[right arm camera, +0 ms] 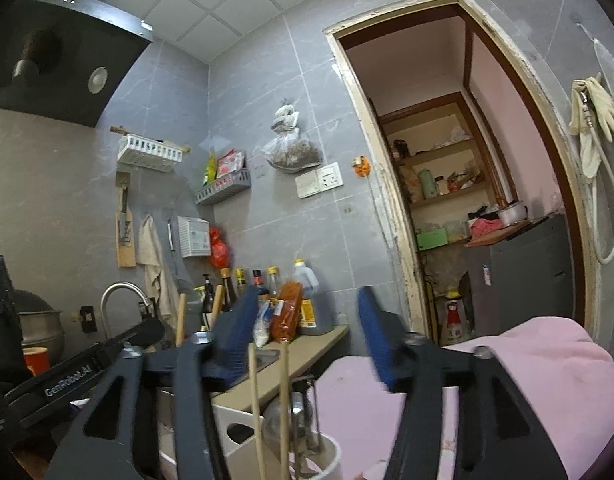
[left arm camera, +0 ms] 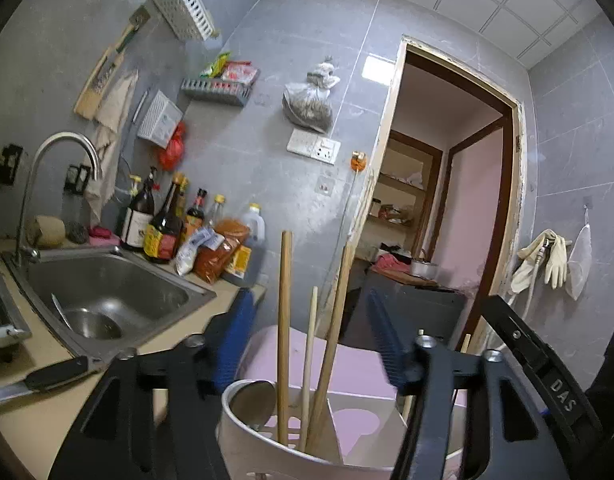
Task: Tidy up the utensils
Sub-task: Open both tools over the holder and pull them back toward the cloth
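A white utensil holder (left arm camera: 263, 444) stands low in the left wrist view with three wooden chopsticks (left arm camera: 283, 320) and a metal spoon (left arm camera: 253, 402) upright in it. My left gripper (left arm camera: 309, 340) is open; the chopsticks rise between its blue pads (left arm camera: 235, 340) without touching them. In the right wrist view my right gripper (right arm camera: 307, 336) is open too. Two chopsticks (right arm camera: 255, 400) and a metal utensil (right arm camera: 297, 408) stand in the holder (right arm camera: 243, 428) below its spread fingers. Neither gripper holds anything.
A steel sink (left arm camera: 107, 292) with a faucet (left arm camera: 63, 148) lies to the left, and bottles and packets (left arm camera: 195, 236) stand behind it. A knife (left arm camera: 47, 376) lies on the counter edge. A pink cloth (right arm camera: 507, 380) covers the surface to the right. A doorway (left arm camera: 447, 200) opens behind.
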Tool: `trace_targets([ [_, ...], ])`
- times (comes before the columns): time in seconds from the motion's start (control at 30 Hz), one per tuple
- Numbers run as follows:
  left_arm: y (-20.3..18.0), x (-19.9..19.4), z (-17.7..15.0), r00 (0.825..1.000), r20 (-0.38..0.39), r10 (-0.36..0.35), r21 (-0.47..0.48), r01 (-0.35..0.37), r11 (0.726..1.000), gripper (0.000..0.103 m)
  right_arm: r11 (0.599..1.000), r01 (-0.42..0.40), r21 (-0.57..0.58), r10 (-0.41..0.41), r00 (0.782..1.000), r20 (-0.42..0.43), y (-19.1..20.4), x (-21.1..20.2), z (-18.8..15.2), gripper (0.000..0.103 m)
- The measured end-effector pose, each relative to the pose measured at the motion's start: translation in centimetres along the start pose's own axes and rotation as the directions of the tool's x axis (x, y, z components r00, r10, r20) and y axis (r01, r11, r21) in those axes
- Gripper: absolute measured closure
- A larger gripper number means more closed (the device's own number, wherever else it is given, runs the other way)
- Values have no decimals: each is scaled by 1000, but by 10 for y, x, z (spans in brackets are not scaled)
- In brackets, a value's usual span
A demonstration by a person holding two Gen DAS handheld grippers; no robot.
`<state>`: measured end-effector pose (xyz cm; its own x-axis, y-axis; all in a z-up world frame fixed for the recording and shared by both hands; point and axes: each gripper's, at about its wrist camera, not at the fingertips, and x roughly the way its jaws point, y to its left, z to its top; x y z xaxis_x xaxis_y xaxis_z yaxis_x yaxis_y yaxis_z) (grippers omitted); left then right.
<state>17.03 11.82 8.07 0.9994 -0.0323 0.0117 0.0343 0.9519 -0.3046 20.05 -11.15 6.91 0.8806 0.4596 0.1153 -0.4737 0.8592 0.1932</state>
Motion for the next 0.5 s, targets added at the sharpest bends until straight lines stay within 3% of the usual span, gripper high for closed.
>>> trace_targets([
  [0.03,0,-1,1,1000,4,2,-4,-2,1000,35,1000,6,-3,-6,1000,-9,-1,-2,2,35],
  [0.07,0,-3,1,1000,7,4,-9,-4,1000,31,1000,8,-5,-8,1000,-14,-3,-3,3,31],
  [0.13,0,-6,3,1000,5,23,-37,-22,999,13,999,28,-16,-28,999,-31,-8,-10,8,25],
  [0.2,0,-9,4,999,5,33,-61,-33,998,5,999,41,-26,-42,998,-39,-14,-18,13,18],
  [0.33,-10,-13,8,998,-25,51,-61,-53,997,3,996,68,-61,-71,997,-44,-24,-36,26,0],
  [0.5,-30,-20,6,996,-84,16,-10,-17,1000,3,991,94,-93,-100,993,-65,-39,-59,38,0],
])
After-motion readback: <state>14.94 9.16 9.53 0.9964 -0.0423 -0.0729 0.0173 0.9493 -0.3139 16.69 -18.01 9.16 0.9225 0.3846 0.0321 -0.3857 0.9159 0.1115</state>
